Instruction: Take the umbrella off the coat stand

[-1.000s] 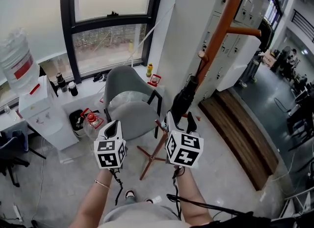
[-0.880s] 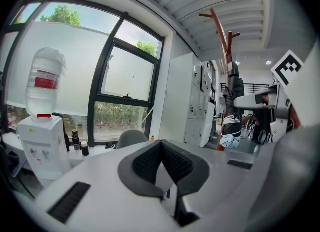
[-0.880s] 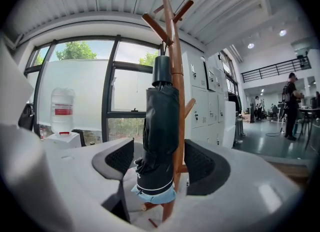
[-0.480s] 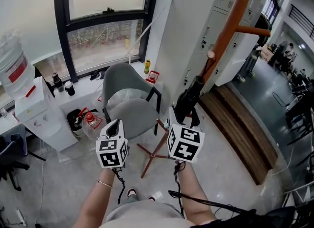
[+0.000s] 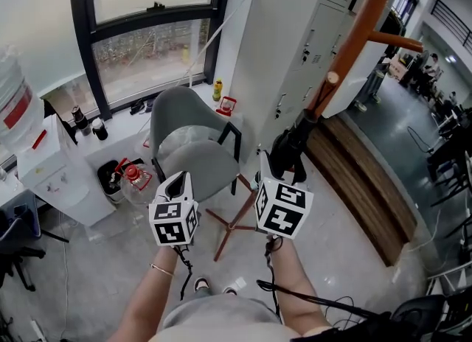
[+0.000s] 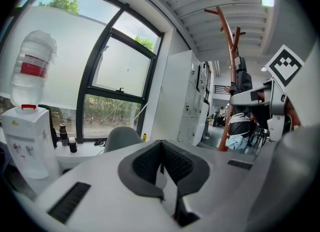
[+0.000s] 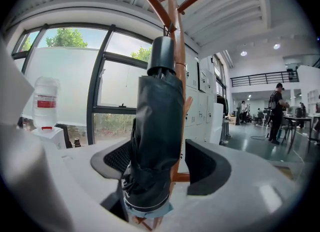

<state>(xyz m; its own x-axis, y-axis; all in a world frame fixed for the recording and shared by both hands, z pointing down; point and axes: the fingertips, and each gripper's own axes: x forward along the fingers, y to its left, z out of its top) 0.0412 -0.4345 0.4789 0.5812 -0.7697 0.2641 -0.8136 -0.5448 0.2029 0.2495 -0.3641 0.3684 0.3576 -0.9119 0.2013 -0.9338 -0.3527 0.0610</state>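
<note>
While a grey chair [image 5: 188, 141] crowds the feet of the coat stand [image 5: 352, 49] from the window side and white lockers [image 5: 310, 31] rise behind its pole, the folded black umbrella [image 7: 152, 136] hangs upright along that pole, handle end up. The right gripper [image 7: 162, 162] has just been opening its jaws, which stand wide apart round the umbrella's lower part. The left gripper [image 6: 161, 148] has its jaws together on nothing.

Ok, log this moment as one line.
right gripper: open, jaws just opened, umbrella between them, unclamped | umbrella: on coat stand | left gripper: shut, empty
</note>
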